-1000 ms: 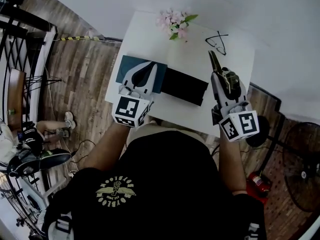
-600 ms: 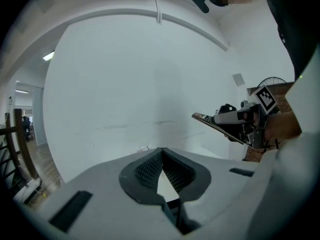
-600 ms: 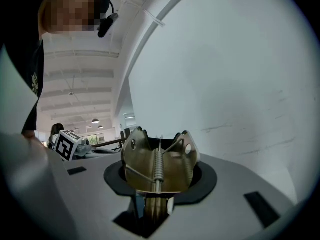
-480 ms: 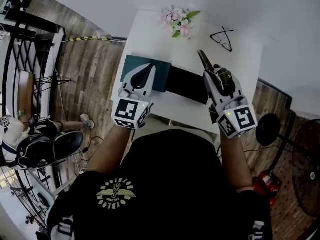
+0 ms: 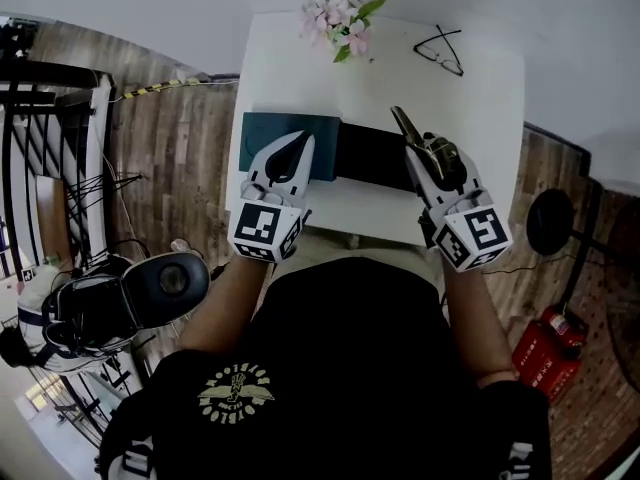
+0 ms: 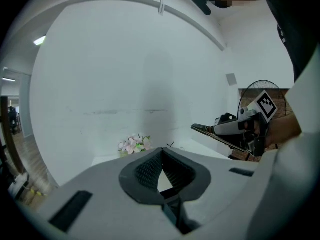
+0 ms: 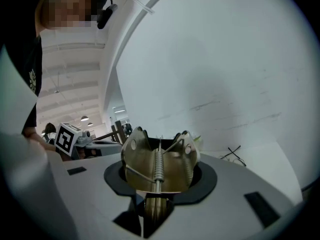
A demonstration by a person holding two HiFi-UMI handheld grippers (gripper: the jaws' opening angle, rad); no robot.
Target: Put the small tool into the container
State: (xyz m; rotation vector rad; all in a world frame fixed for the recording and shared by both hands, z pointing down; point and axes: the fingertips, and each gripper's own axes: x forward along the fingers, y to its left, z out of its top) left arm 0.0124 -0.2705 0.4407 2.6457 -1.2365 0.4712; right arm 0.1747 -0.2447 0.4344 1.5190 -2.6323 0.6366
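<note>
White table (image 5: 480,98) over wood flooring, and we're looking steeply down past the person's black shirt. Nearest the body, both grippers hover at the table's front edge. The left gripper (image 5: 302,141) has its jaws brought together at the tips with nothing between them; it hangs over the teal end of the container (image 5: 258,133). The right gripper (image 5: 433,158) is clamped on the small tool (image 7: 158,160), a brass-coloured sprung metal piece, its long nose sticking out past the jaws and pointing away from the person. Right now the tool sits in the air, just off the black end of the container and not yet inside it.

So this reads as the carry-and-approach step: tool in hand, container waiting. Whether that black half is an open tray or a lid, I cannot tell from up here. The next move calls for swinging the tool leftward over the opening, lowering it inside, then parting the jaws. Further back, pink flowers (image 5: 340,23) and eyeglasses (image 5: 442,53) lie well clear.
</note>
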